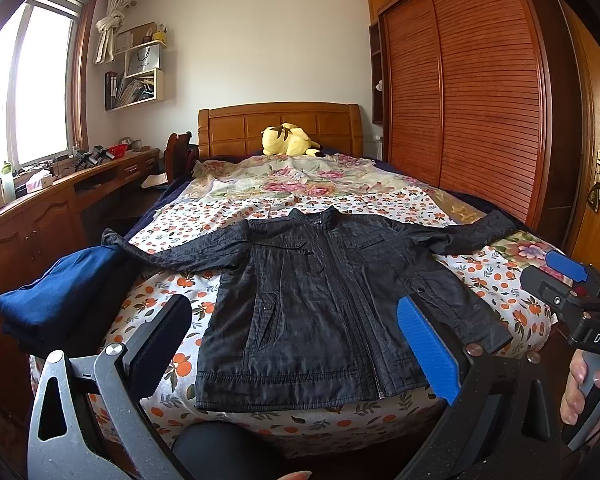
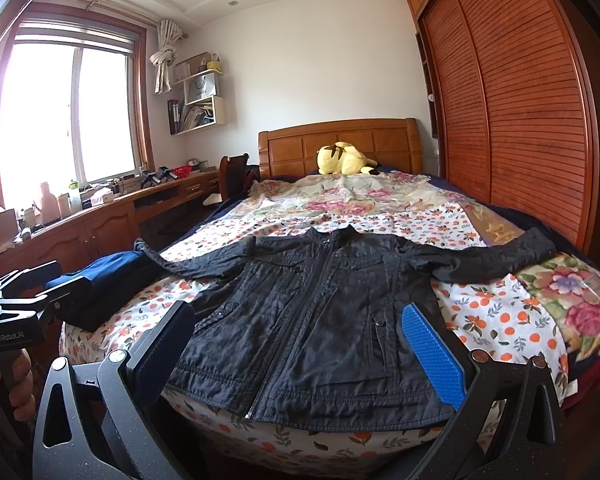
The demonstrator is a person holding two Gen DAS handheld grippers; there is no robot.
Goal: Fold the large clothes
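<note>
Both tongs, left (image 1: 296, 344) and right (image 2: 300, 354), hang apart and empty at the bed's (image 1: 500, 276) foot. Left to right: navy folded garment (image 1: 56, 296) (seemingly done), then black jacket (image 1: 320, 300) spread flat, sleeves out, no fold begun.

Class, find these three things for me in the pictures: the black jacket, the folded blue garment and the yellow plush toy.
black jacket (image 1: 324, 312), left wrist view, on its front panel beside the zip.
folded blue garment (image 1: 60, 296), left wrist view, on its top layer.
yellow plush toy (image 2: 342, 159), right wrist view, on its body by the headboard.
</note>
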